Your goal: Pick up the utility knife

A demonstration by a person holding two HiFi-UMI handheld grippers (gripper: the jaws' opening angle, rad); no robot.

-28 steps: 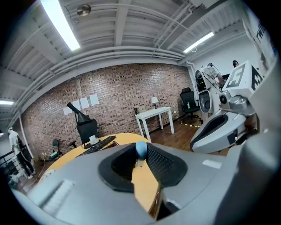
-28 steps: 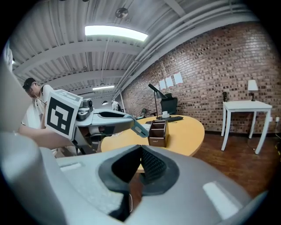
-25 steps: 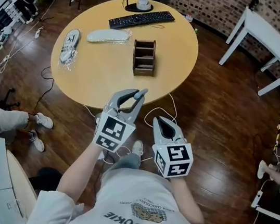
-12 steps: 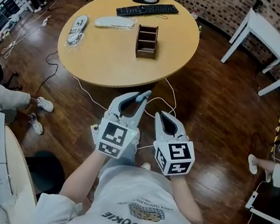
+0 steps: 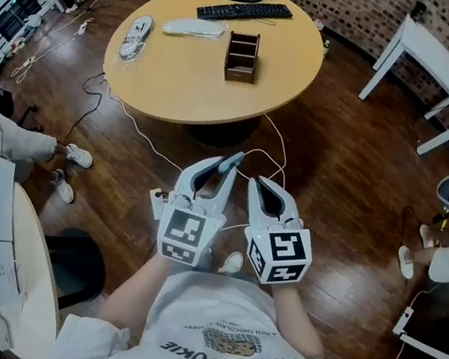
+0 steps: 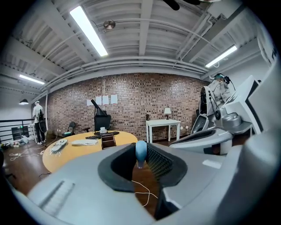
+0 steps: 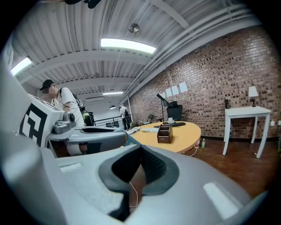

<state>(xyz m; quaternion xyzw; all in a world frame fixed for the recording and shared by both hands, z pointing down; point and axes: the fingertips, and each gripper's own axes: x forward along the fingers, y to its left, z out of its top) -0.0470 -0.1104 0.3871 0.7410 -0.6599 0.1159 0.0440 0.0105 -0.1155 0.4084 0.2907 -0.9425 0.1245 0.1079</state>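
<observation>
My left gripper is shut on the utility knife. Only the knife's light-blue rounded end shows, sticking up between the jaw tips in the left gripper view. Close to its right, my right gripper is shut with nothing in it; its tips meet above a narrow slit. Both grippers hover over the wooden floor, well short of the round yellow table, and point toward it.
On the table stand a wooden organiser, a black keyboard, a white bag and a packaged item. White cables trail on the floor. A white side table stands right; a seated person's legs show left.
The round table has drawn away toward the top of the head view; both grippers now hang over bare floor instead of the table's edge. The left gripper keeps its hold and has rolled slightly.
</observation>
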